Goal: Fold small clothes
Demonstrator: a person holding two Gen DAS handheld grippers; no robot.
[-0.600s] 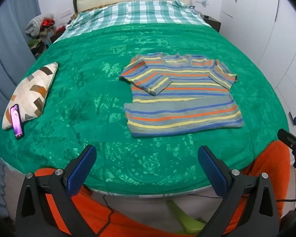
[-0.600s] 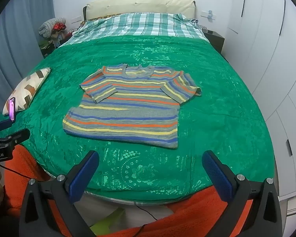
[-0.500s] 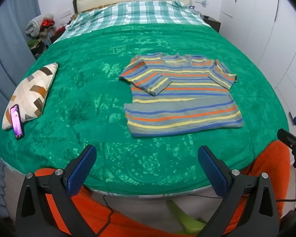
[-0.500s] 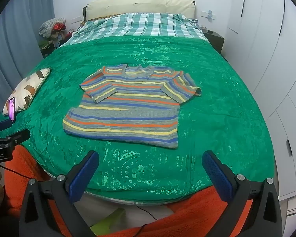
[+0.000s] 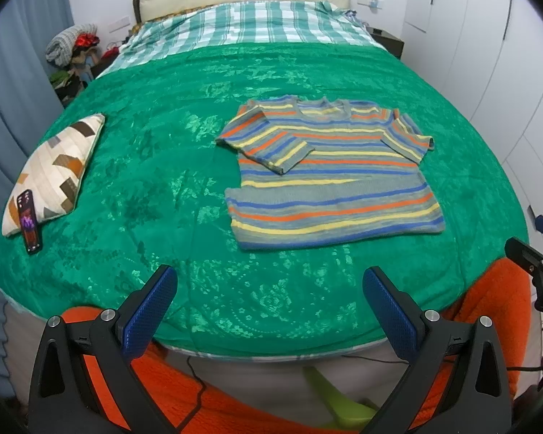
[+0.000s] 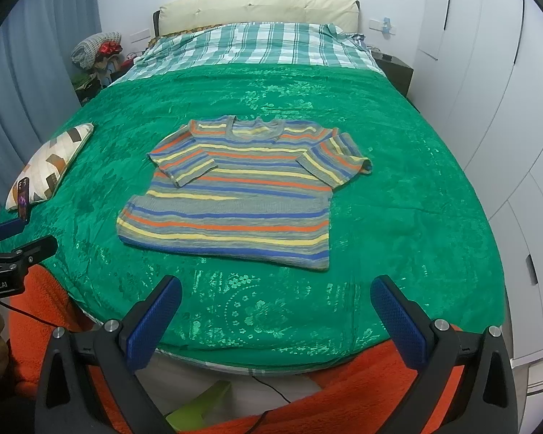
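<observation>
Through my left gripper [image 5: 268, 303], jaws spread wide and empty above the bed's near edge, bare green blanket [image 5: 155, 181] separates the striped sweater [image 5: 329, 177] from the pillow [image 5: 50, 173]. Through my right gripper [image 6: 276, 309], equally spread, the sweater [image 6: 235, 195] lies flat mid-bed, collar toward the headboard [image 6: 257, 3], hem nearest me.
</observation>
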